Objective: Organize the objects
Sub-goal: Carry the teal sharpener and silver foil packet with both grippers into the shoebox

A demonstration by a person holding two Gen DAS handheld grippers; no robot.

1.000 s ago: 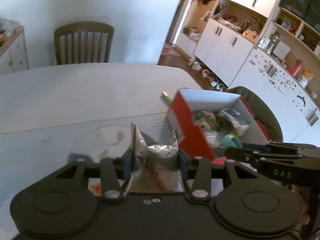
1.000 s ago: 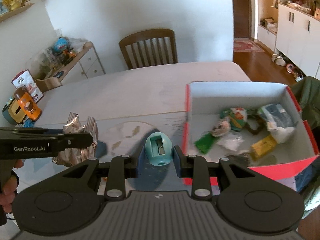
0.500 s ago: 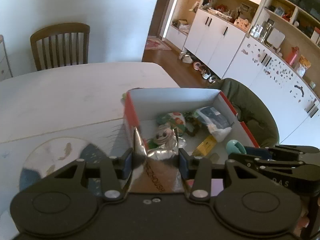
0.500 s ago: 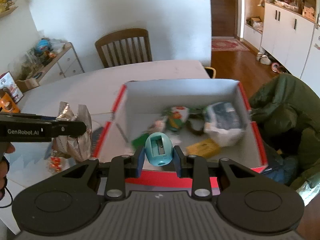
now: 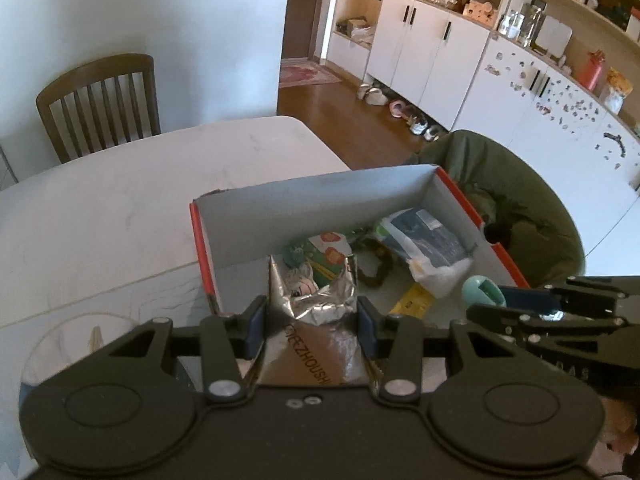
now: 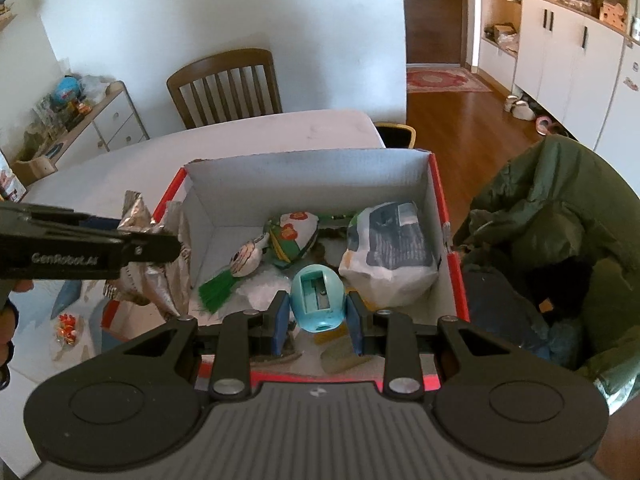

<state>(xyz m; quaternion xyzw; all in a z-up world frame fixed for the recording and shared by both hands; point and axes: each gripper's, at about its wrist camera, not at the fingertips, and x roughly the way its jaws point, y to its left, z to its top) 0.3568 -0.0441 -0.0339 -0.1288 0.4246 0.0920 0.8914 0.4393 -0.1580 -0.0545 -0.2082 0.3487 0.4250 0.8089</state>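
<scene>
Over the red box's (image 6: 438, 200) left wall, the left gripper (image 5: 312, 320) has its jaws clenched on a crumpled silver foil packet (image 5: 316, 304). In the right wrist view the packet hangs right at that wall, part of it outside the rim above the bench (image 5: 120, 200), so letting go here risks it snagging on the cardboard edge or sliding down outside. Foil this light may also cling to a pad and drop askew.

Further right, the right gripper (image 6: 318, 316) has its jaws grasping a teal pencil sharpener (image 6: 318, 298), which hangs above the box's near end, close to a white-and-blue bag (image 6: 390, 248) and a striped fish-shaped toy (image 6: 250, 258) inside. The sharpener is rounded, so it could roll on landing. The two grippers sit near each other, and a hasty release could knock them together.
</scene>
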